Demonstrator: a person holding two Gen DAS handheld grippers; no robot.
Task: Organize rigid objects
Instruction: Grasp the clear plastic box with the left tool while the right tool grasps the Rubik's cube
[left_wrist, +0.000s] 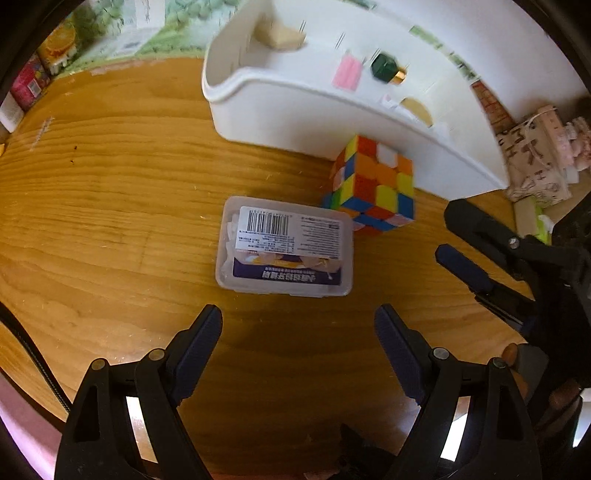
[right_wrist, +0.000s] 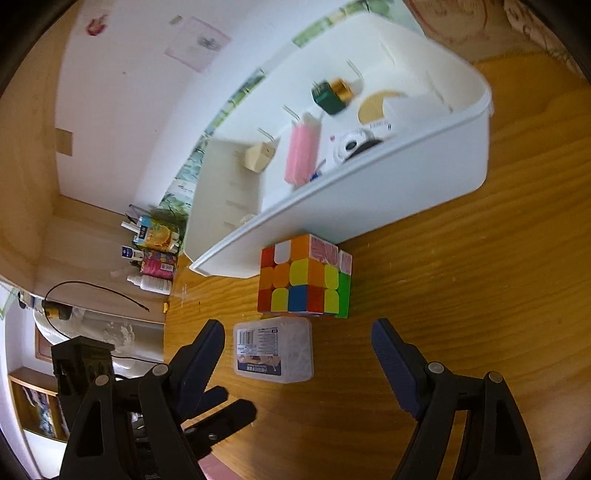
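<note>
A clear plastic box with a barcode label (left_wrist: 284, 246) lies flat on the wooden table, just ahead of my open, empty left gripper (left_wrist: 298, 325). A colourful puzzle cube (left_wrist: 373, 186) stands behind it, against the white storage bin (left_wrist: 295, 118). In the right wrist view my right gripper (right_wrist: 298, 341) is open and empty, with the clear box (right_wrist: 274, 349) between its fingers' line and the cube (right_wrist: 304, 275) just beyond. The right gripper also shows at the right of the left wrist view (left_wrist: 452, 236), open. The bin (right_wrist: 369, 195) holds a pink item (right_wrist: 302, 151), a dark green bottle (right_wrist: 330, 96) and other small things.
Bottles and cartons (right_wrist: 155, 254) stand at the table's far end by the wall. A patterned cloth bag (left_wrist: 535, 155) lies beside the bin. The left gripper's fingers (right_wrist: 218, 410) show at the lower left of the right wrist view. Bare wooden tabletop (left_wrist: 110, 203) lies to the left.
</note>
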